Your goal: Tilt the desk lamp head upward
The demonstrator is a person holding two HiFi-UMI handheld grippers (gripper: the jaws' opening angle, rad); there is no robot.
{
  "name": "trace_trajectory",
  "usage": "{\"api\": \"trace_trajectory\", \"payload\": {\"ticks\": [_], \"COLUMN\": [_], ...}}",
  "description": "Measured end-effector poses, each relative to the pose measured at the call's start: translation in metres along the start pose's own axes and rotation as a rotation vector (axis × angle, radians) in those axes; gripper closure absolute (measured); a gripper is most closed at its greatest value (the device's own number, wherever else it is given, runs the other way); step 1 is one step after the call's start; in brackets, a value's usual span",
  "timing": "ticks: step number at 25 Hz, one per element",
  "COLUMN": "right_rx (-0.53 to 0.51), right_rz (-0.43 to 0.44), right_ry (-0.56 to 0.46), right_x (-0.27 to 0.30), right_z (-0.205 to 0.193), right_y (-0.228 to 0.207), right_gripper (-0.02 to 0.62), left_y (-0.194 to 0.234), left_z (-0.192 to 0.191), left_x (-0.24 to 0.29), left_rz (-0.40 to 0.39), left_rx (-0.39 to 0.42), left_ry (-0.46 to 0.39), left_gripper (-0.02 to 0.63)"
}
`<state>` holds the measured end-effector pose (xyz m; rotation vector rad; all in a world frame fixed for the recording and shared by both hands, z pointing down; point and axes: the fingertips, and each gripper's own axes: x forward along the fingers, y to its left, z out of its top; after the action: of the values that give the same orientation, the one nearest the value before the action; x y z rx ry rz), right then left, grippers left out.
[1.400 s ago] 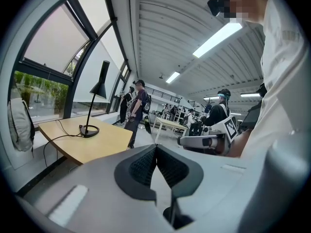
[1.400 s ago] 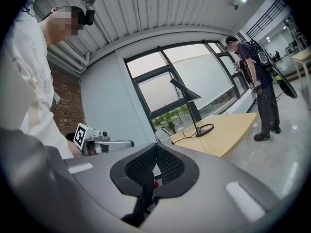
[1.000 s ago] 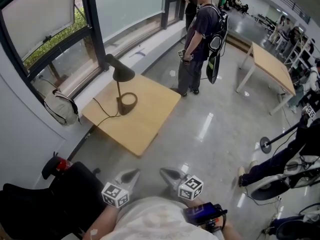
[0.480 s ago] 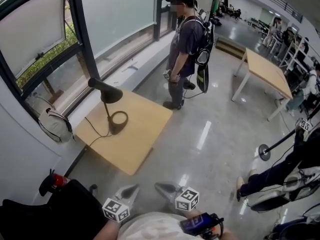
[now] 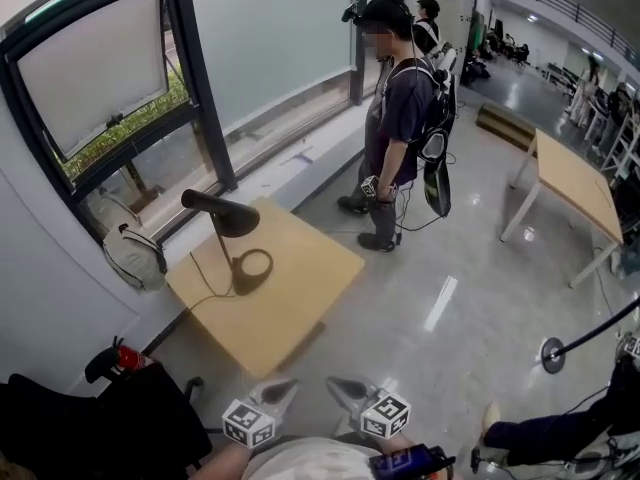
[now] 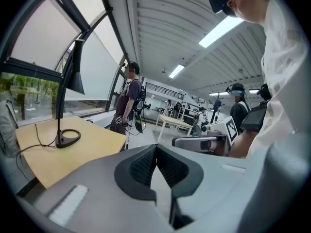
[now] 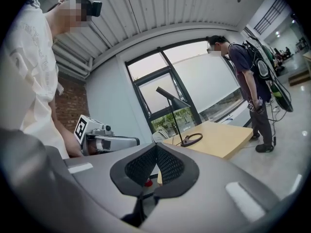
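Observation:
A black desk lamp stands on a small wooden table by the window, its cone head pointing down over a ring base. It also shows in the left gripper view, head and base, and in the right gripper view, where the lamp stands far ahead. Both grippers hang close to my body, well short of the table. My left gripper is shut with nothing in it, pads together. My right gripper is shut and empty too.
A person with a backpack stands just beyond the table. A bag leans under the window. A black chair is at my left. The lamp's cable trails over the table's left edge. A second table stands far right.
My view has swung, so the table and lamp sit a little lower in frame. The standing person has shifted near the table's far corner. Both grippers stay shut at my body.

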<state>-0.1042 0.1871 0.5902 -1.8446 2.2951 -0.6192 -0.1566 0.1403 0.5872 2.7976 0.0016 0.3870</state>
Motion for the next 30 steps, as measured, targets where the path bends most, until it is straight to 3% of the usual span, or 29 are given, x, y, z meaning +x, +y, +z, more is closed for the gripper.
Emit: {"api": "trace_trajectory", "payload": {"ticks": [4, 16, 25, 30], "right_rx": [-0.027, -0.022, -0.042, -0.05], "right_rz": [0.03, 0.201, 0.213, 0.149], "right_ry": [-0.001, 0.064, 0.09, 0.078], "right_x": [-0.007, -0.001, 0.024, 0.041], "right_z": [0.022, 0.027, 0.037, 0.066], "right_y": [-0.024, -0.051, -0.087, -0.134], "right_gripper": [0.581, 0.583, 0.581, 0.581], "left_y": [-0.01, 0.014, 0.051, 0.073], "left_z": [0.019, 0.041, 0.051, 0.086], "left_x": [0.029, 0.035, 0.072, 0.11], "left_rz": [0.03, 0.242, 0.242, 0.166], "left_rx": [0.041, 0.004, 0.01, 0.068], "left_ry": [0.009, -0.033, -0.044, -0.064], "left_gripper": [0.604, 0.604, 0.604, 0.604]}}
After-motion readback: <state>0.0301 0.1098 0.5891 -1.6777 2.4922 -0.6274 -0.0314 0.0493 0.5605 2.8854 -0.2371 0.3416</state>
